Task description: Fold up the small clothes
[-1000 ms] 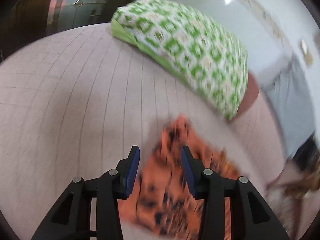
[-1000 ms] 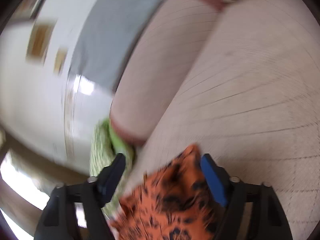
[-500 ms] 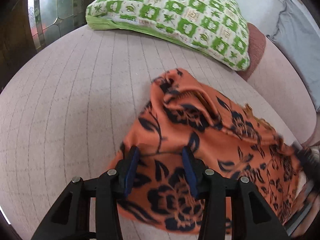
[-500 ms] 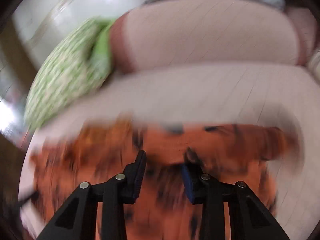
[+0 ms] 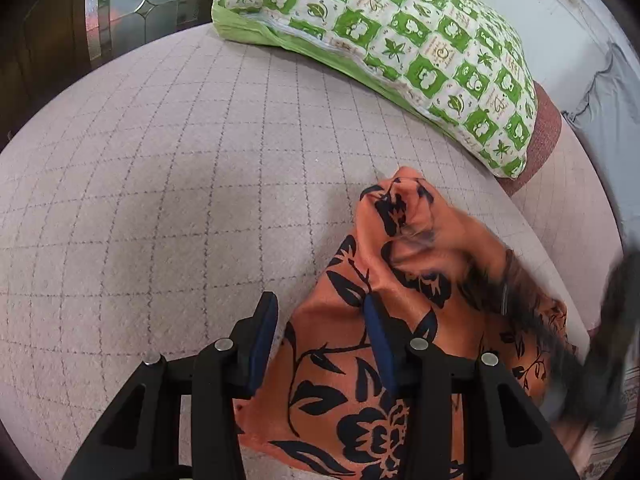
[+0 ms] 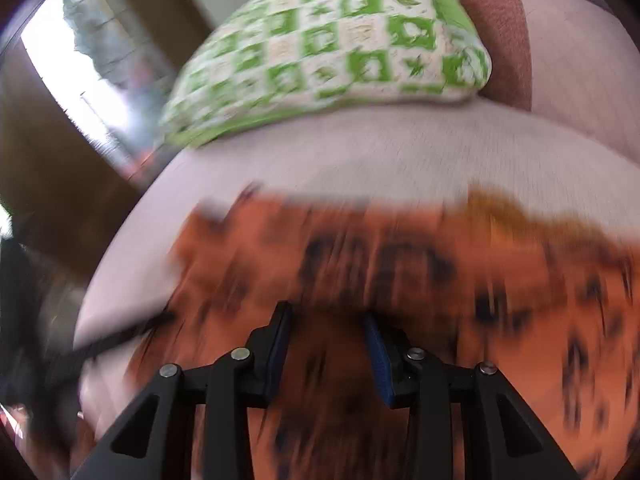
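Note:
An orange garment with a black flower print [image 5: 432, 236] lies crumpled on the pale checked sofa seat [image 5: 180, 160]. My left gripper [image 5: 319, 300] points down at the garment's left edge. Its jaws stand apart: the cloth edge lies in the gap under them and the pads do not press on it. The right wrist view is blurred by fast motion. There the right gripper [image 6: 326, 312] hovers over the middle of the garment [image 6: 400, 248]. Its jaws are opening, with cloth showing in the gap. In the left wrist view it is a dark blur [image 5: 616, 340] at the right.
A green and white patterned pillow [image 5: 400, 40] lies at the back of the seat against a reddish-brown bolster [image 5: 544, 132]; the right wrist view shows the pillow [image 6: 340, 40] too. A dark wooden door with glass panes [image 5: 140, 0] stands behind. Grey cloth [image 5: 612, 80] hangs at far right.
The garment came down onto the seat and bunched toward the right. The right gripper swept fast across it and narrowed its jaws. The left gripper slid to the garment's left edge.

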A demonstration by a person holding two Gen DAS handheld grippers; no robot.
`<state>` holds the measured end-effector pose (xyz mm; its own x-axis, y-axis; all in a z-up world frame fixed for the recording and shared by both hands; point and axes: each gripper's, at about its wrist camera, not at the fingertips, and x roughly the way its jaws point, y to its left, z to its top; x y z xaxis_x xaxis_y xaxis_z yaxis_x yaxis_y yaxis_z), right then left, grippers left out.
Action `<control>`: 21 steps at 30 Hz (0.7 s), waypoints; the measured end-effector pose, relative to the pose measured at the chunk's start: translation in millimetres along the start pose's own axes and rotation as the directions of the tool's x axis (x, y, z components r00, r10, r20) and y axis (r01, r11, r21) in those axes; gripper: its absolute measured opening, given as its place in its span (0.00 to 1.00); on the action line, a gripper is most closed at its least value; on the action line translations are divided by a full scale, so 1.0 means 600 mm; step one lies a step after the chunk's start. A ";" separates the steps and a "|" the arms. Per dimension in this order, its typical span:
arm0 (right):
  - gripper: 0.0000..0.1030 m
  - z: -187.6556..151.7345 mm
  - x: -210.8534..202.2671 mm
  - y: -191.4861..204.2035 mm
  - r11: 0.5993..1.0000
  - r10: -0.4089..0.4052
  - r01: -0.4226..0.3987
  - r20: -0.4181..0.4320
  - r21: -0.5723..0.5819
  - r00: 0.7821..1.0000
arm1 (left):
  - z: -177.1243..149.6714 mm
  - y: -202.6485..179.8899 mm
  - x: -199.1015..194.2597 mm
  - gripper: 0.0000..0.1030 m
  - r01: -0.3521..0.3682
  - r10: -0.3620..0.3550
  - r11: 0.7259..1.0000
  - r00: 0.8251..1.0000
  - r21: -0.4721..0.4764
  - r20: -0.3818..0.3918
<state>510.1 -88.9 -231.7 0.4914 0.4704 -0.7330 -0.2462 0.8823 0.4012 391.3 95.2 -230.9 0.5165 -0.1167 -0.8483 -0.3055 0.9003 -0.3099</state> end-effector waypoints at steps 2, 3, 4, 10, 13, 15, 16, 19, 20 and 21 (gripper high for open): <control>0.39 0.045 0.001 -0.024 0.991 -0.025 0.012 0.091 0.137 0.996 | 0.007 0.004 -0.001 0.44 -0.008 0.008 1.000 1.000 0.002 -0.004; 0.39 0.062 -0.015 -0.041 0.976 -0.044 0.004 0.180 0.217 0.983 | 0.012 0.008 0.000 0.44 -0.005 0.005 1.000 1.000 -0.010 -0.007; 0.40 0.068 -0.033 -0.052 0.967 -0.042 -0.026 0.257 0.254 0.965 | 0.018 0.011 0.001 0.44 -0.002 0.002 1.000 1.000 -0.021 -0.008; 0.49 0.023 -0.129 -0.094 0.966 -0.104 0.025 0.302 0.256 0.947 | 0.037 0.037 -0.009 0.44 -0.030 0.031 0.997 0.999 -0.065 0.012; 0.49 -0.076 -0.216 -0.164 0.943 -0.109 0.017 0.262 0.331 0.959 | 0.040 0.053 -0.009 0.44 -0.030 0.030 0.994 1.000 -0.100 -0.001; 0.49 -0.137 -0.269 -0.205 0.921 -0.104 -0.004 0.257 0.389 0.961 | 0.038 0.054 -0.011 0.44 -0.038 0.038 0.994 0.999 -0.101 -0.006; 0.49 -0.160 -0.288 -0.217 0.913 -0.106 -0.005 0.251 0.408 0.962 | 0.036 0.052 -0.015 0.44 -0.046 0.046 0.995 0.999 -0.093 -0.001; 0.49 -0.252 -0.371 -0.244 0.892 -0.117 -0.014 0.261 0.452 0.958 | 0.023 0.037 -0.035 0.44 -0.049 0.050 0.998 0.998 -0.039 0.026; 0.52 -0.282 -0.398 -0.251 0.880 -0.109 -0.035 0.272 0.474 0.956 | 0.016 0.030 -0.041 0.44 -0.046 0.047 0.999 0.998 -0.015 0.029; 0.54 -0.314 -0.422 -0.258 0.861 -0.094 -0.064 0.282 0.504 0.955 | 0.009 0.026 -0.046 0.48 -0.043 0.043 0.999 0.999 -0.003 0.028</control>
<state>266.3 -341.4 -211.7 0.7281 0.3615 -0.5823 0.1772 0.7214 0.6695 376.6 114.6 -210.4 0.5249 -0.0662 -0.8486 -0.3299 0.9033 -0.2745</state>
